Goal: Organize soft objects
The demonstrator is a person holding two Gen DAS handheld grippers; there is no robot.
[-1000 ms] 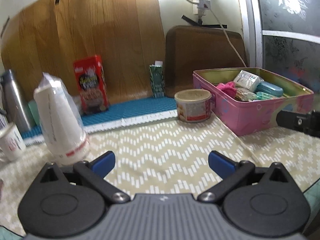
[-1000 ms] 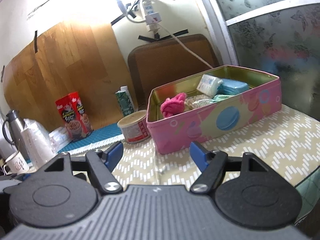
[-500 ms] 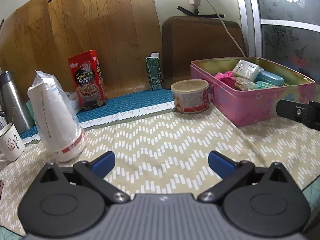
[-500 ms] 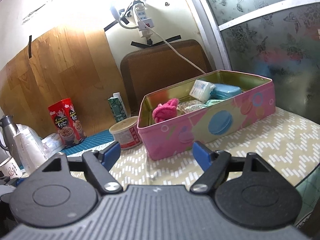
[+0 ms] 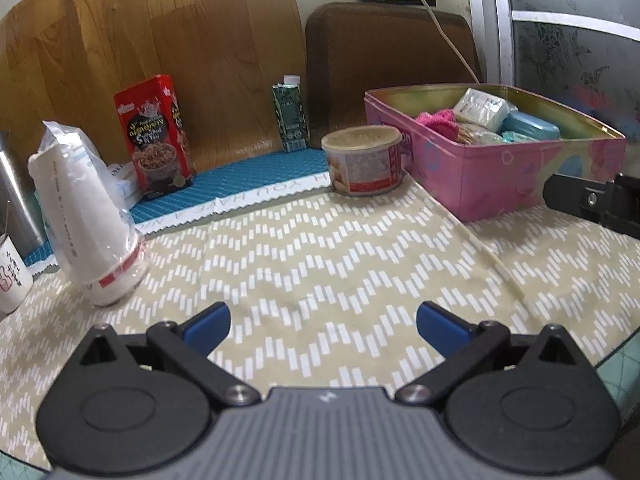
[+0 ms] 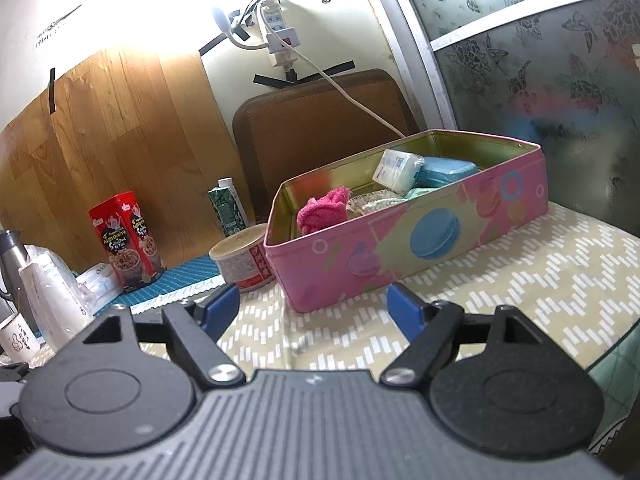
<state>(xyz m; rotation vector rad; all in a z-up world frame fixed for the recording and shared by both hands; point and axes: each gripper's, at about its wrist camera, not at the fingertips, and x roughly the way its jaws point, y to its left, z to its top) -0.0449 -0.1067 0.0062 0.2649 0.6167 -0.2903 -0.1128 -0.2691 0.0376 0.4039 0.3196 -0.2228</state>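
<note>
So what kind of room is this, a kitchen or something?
Probably a home dining or pantry corner, not a lab. A patterned tablecloth covers the table, a cereal box and drink carton stand by the wall, and a pink tin holds small household things.

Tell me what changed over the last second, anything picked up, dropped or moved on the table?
Nothing was picked up or dropped. The right gripper spread its jaws a little wider, with nothing between them. The left gripper stayed open and empty, though its view tipped down slightly. The pink tin with the pink cloth in it, the round tub and the cup stack stayed where they were.
</note>
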